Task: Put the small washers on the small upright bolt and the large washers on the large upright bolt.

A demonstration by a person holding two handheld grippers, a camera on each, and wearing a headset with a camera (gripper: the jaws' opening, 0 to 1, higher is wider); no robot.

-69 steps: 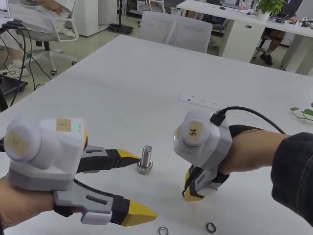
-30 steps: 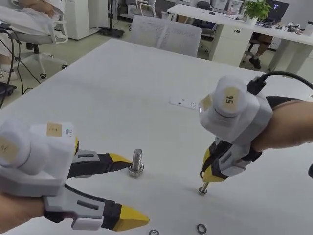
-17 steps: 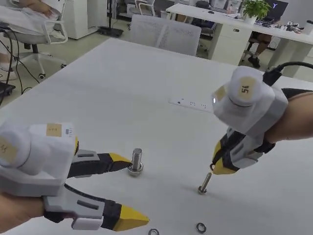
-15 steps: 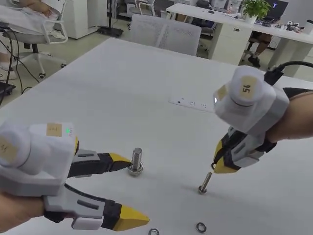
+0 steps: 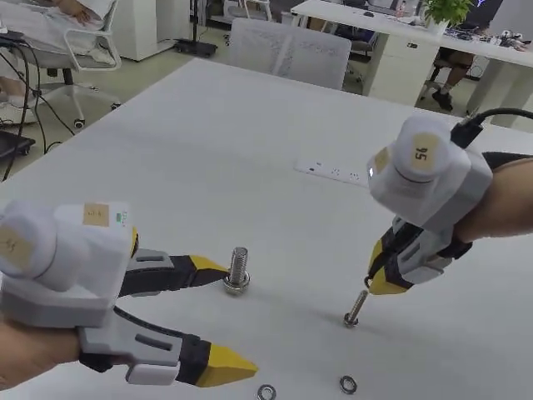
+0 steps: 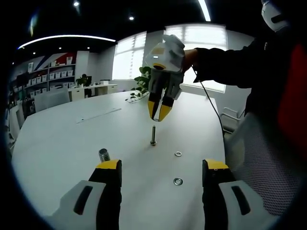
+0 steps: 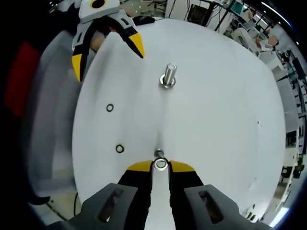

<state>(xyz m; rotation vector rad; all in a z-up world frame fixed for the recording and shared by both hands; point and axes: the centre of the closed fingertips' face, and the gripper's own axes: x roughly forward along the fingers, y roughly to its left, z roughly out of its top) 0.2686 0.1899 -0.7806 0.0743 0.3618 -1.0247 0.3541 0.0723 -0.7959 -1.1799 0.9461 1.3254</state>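
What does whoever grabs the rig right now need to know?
Left tool: open, empty, hovering beside the large bolt.
Right tool: shut on what looks like a small washer, just above the small bolt, not touching it.
Both bolts stand upright on the table. Two loose washers lie nearer the person; sizes unclear.
Done: can't tell if any washer already sits on a bolt.
Left: probably lower the held washer onto the small bolt, then sort the two loose ones.
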